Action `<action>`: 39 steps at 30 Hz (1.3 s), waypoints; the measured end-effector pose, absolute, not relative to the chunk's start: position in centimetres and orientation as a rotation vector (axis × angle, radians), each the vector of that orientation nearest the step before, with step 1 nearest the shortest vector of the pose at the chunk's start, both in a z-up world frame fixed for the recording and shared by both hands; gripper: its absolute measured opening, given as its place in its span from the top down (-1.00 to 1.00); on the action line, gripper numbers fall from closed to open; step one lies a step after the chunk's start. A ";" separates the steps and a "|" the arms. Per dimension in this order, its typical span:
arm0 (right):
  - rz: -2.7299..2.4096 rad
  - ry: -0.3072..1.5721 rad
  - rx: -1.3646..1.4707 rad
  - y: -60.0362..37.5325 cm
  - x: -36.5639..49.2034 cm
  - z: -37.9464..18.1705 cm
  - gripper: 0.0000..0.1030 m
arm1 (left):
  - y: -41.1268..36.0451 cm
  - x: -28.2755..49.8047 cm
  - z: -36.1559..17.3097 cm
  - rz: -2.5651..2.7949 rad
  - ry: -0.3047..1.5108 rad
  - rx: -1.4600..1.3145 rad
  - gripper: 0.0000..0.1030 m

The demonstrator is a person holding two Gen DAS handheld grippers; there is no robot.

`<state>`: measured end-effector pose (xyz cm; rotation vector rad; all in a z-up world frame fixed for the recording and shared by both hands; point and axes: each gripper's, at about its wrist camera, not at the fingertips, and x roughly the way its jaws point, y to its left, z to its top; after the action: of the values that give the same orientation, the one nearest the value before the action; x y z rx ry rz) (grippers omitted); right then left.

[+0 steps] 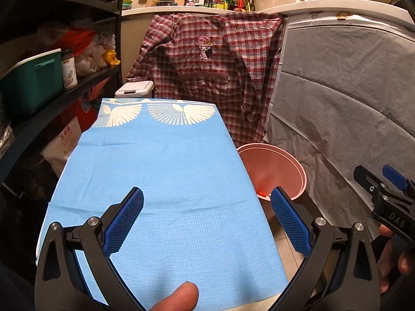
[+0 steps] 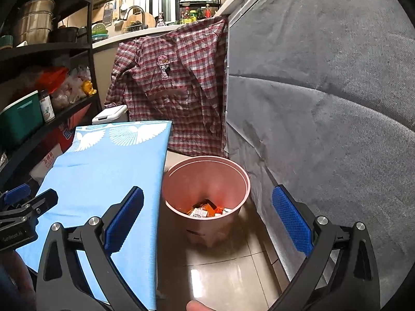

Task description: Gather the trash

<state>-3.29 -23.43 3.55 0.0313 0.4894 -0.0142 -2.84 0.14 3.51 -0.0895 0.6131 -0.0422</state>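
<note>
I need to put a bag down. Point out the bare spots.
The blue cloth is bare right across. Floor tiles in front of the pink bin are free. Between bin and grey cover it is tight.

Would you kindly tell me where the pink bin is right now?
The pink bin stands on the tiled floor, right of the blue-covered table and left of the grey cover.

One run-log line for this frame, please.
left gripper: open, empty, over blue patterned tablecloth | right gripper: open, empty, near pink plastic bin | bin: upright on floor, wrappers inside | tablecloth: no trash visible
</note>
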 end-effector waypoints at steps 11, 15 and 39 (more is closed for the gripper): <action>-0.018 0.484 0.024 -23.3 -3.3 3.6 -0.90 | 0.2 -2.9 3.5 -0.044 0.605 -0.090 -0.85; -0.017 0.485 0.026 -23.3 -3.3 3.6 -0.90 | 0.1 -2.9 3.5 -0.043 0.604 -0.090 -0.85; -0.016 0.480 0.022 -23.5 -3.3 3.8 -0.90 | -0.1 -3.0 3.7 -0.052 0.600 -0.079 -0.85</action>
<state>-3.28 -23.50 3.81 0.0220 0.4804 -0.0162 -2.96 -0.05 3.71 -0.0790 0.6000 -0.0515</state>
